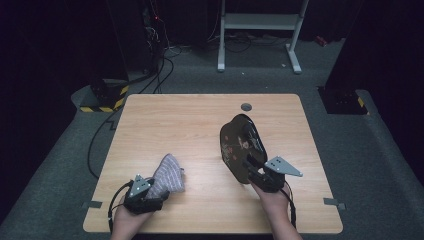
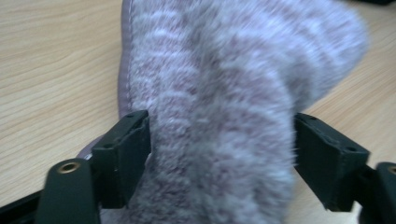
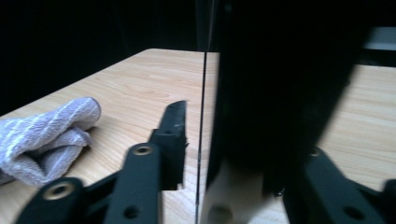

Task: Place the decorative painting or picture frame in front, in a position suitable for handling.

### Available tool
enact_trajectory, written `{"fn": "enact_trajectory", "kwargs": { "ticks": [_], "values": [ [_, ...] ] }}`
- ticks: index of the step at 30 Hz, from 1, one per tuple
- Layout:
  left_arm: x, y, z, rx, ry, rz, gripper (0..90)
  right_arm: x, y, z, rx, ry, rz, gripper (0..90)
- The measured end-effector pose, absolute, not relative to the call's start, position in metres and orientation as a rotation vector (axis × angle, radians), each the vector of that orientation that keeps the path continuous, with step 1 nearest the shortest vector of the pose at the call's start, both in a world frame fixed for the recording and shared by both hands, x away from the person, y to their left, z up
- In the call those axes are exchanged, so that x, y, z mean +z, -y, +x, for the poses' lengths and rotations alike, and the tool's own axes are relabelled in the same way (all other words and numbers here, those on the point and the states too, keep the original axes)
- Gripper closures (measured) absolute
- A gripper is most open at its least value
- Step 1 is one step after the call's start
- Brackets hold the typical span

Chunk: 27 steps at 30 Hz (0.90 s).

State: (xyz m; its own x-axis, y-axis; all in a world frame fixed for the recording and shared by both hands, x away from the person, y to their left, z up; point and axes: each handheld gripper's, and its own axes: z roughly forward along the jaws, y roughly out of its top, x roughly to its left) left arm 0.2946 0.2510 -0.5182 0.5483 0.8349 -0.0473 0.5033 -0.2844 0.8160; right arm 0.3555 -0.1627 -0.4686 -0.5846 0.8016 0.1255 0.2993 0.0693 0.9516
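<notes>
Your left gripper (image 1: 150,192) pinches the striped cloth (image 1: 169,173) lying near the table's (image 1: 190,120) front-left edge; your right gripper (image 1: 256,172) clamps the dark plate's (image 1: 242,145) rim (plate tilted upright).

Wooden table (image 1: 190,125), light grain, sits on grey carpet (image 1: 380,165). Small grey round cap (image 1: 246,106) set into the tabletop near its far edge. Beyond the table's far edge: white metal stand (image 1: 260,30) on the floor. Off the table's far-left corner: yellow-and-black striped block (image 1: 107,97), with black cables (image 1: 160,70) trailing past it.
</notes>
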Motion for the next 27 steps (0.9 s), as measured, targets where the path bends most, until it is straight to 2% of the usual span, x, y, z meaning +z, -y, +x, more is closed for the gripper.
{"fn": "enact_trajectory", "kwargs": {
  "ticks": [2,4,10,16,27],
  "values": [
    [-0.516,-0.254,0.293,0.481,-1.071,1.909,20.3,-0.468,0.163,0.358,1.544,-1.928,1.098,75.6],
    [-0.514,-0.259,0.292,0.469,-1.073,1.86,19.6,-0.468,0.163,0.359,1.547,-1.926,1.098,80.5],
    [-0.511,-0.269,0.29,0.469,-1.067,1.792,20.6,-0.46,0.159,0.357,1.546,-1.902,1.096,81.1],
    [-0.512,-0.271,0.292,0.454,-1.065,1.782,20.3,-0.448,0.138,0.331,1.605,-1.934,0.98,81.1],
    [-0.512,-0.27,0.292,0.458,-1.059,1.788,19.4,-0.464,0.102,0.326,1.656,-1.967,0.94,81.1]
  ]
}}
